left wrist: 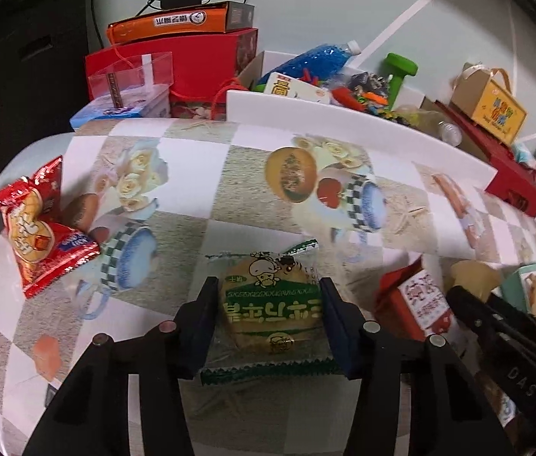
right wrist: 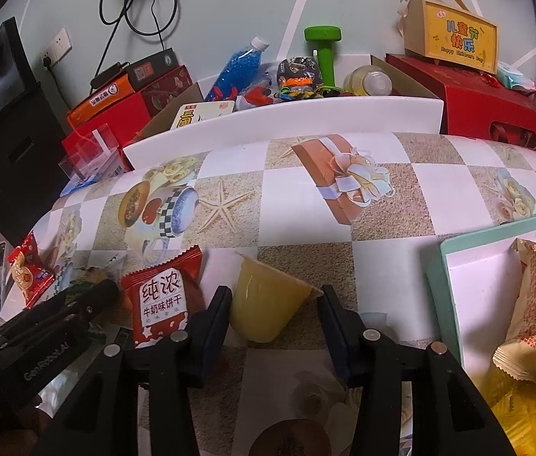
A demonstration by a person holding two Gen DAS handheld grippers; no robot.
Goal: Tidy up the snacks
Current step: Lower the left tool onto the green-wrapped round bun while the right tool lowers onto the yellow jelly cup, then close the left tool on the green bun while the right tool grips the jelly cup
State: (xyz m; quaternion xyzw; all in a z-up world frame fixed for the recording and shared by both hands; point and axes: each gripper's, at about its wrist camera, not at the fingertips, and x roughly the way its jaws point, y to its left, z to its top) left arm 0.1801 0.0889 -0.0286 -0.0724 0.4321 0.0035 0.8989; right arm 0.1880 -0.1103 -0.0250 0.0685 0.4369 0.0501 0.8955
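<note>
On a table spread with a checked, picture-printed cloth, the left gripper clamps a green-wrapped biscuit, while the right gripper pinches a yellow jelly cup beside a red milk-biscuit packet.

Green dumbbell, blue-bead bottle, red boxes

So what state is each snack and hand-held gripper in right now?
Green biscuit packet: sealed, flat, gripped by left hand-held gripper.
Yellow jelly cup: on its side, clamped by right hand-held gripper.
Red milk biscuit packet: sealed, loose.
Red snack packet: crumpled, untouched.
</note>
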